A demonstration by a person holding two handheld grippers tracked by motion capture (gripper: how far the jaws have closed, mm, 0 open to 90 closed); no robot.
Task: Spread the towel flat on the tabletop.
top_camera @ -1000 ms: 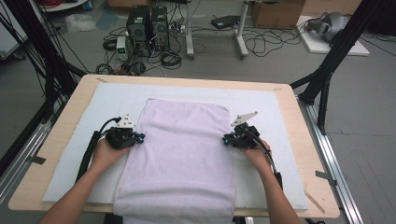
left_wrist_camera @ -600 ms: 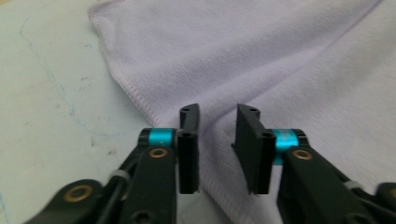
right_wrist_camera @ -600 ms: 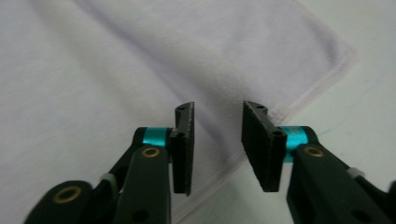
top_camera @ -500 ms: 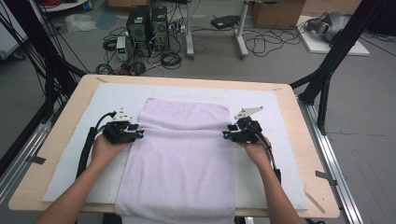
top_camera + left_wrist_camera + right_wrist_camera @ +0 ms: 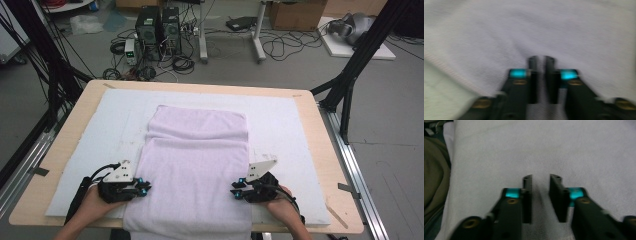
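Lilac terry towel (image 5: 196, 170) lies folded on the white mat (image 5: 100, 130) of the wooden table (image 5: 320, 150) in the high view, its near edge hanging over the front, with the left gripper (image 5: 141, 189) at its left border and the right gripper (image 5: 237, 190) at its right border. Along the left gripper (image 5: 540, 60) view, blurred, the jaws have just closed to a narrow slit over the towel (image 5: 574, 32), and no cloth is seen pinched between them. Along the right gripper (image 5: 541, 178) view the jaws have likewise just closed to a small gap above the towel (image 5: 574, 150), holding nothing.

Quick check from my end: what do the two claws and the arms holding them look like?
Both the left claw and right claw are black, each with two flat black jaws, cyan-lit patches at the jaw bases and brass-coloured screws. Each carries a pale grey three-cornered plate on top and trails a black cable. The forearms are bare, no sleeves visible.
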